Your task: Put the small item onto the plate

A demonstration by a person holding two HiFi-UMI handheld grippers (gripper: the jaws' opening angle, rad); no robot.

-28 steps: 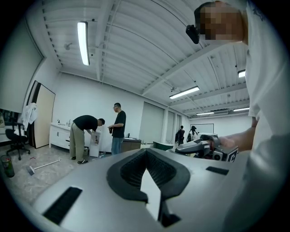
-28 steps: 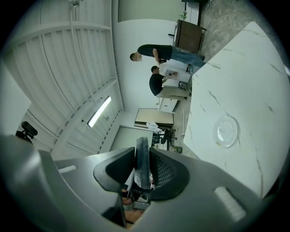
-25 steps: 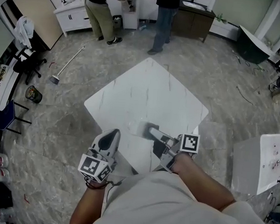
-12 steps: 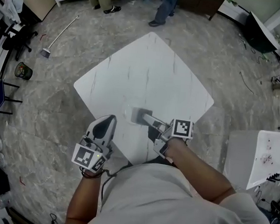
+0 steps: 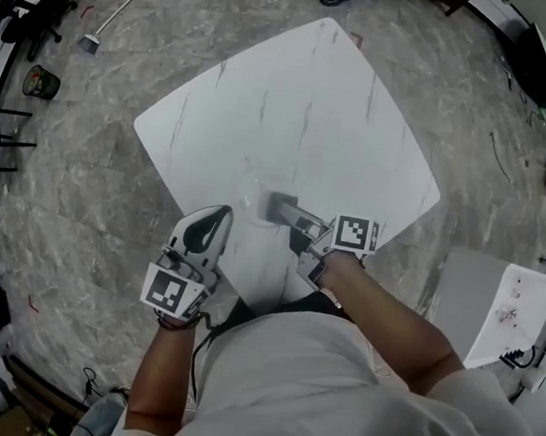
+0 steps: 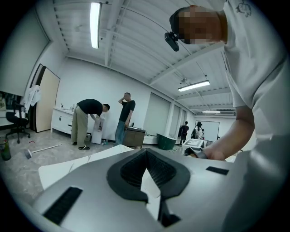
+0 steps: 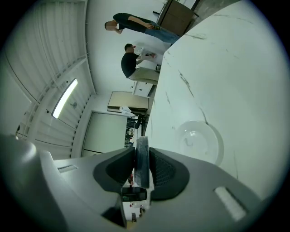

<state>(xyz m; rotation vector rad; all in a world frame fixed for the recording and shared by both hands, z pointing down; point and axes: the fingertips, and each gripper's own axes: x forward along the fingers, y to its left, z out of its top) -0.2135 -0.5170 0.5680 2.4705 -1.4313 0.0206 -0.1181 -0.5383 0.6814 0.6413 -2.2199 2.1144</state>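
My right gripper [image 5: 290,211] is shut on a small flat grey item [image 5: 280,206], which stands on edge between the pads [image 7: 142,156]. It hovers low over the near part of the white table [image 5: 301,102]. A clear round plate [image 7: 198,139] lies on the table just beyond the right gripper [image 7: 142,146]; in the head view the plate [image 5: 255,199] shows only faintly, just left of the item. My left gripper [image 5: 219,215] rests at the table's near edge, shut with nothing in it; its tips [image 6: 145,152] meet.
A second white table [image 5: 510,316] stands to the right. A broom [image 5: 120,8] lies on the marble floor at the far left, with a bin [image 5: 39,81] near it. Two people [image 6: 90,122] stand at cabinets far across the room.
The head view has tipped further down and the table sits higher in the picture. Both grippers keep their places over the table; the right one still holds the grey item.
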